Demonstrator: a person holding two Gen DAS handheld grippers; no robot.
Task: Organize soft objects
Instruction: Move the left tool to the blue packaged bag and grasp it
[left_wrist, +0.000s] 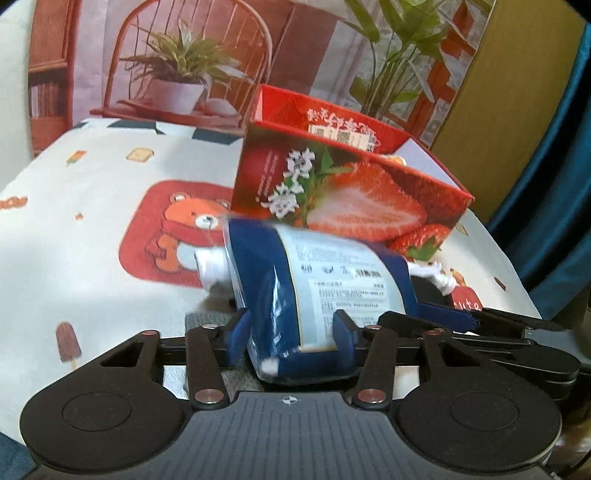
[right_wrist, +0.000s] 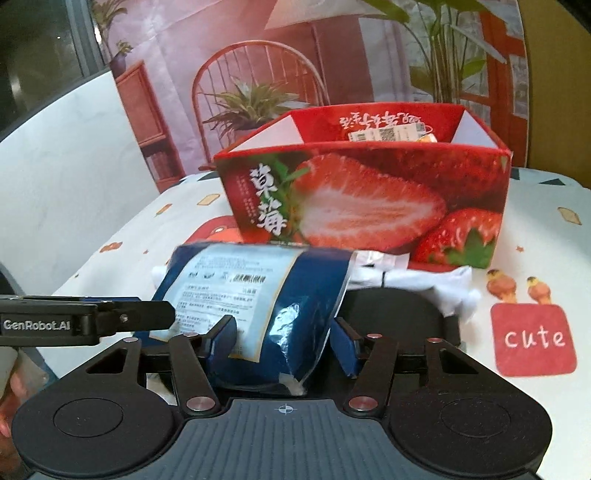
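A soft blue pack with a pale printed label (left_wrist: 317, 280) (right_wrist: 258, 291) lies in front of the open red strawberry box (left_wrist: 351, 192) (right_wrist: 362, 195). My left gripper (left_wrist: 291, 336) is shut on the pack's near end, with both blue pads pressed into its sides. My right gripper (right_wrist: 282, 339) straddles the same pack: its left pad touches the wrap and its right pad stands a sliver off it. White cloth (right_wrist: 454, 288) (left_wrist: 210, 266) and something black (right_wrist: 391, 310) lie under and behind the pack. Each view shows the other gripper's fingers alongside (left_wrist: 480, 321) (right_wrist: 110, 314).
The box holds a labelled item at its back (right_wrist: 388, 134). A white tablecloth with bear and "cute" prints (left_wrist: 92, 221) (right_wrist: 532, 339) covers the table. A printed backdrop stands behind, and a blue curtain (left_wrist: 569, 184) hangs at the right. A hand shows at the left edge (right_wrist: 7, 391).
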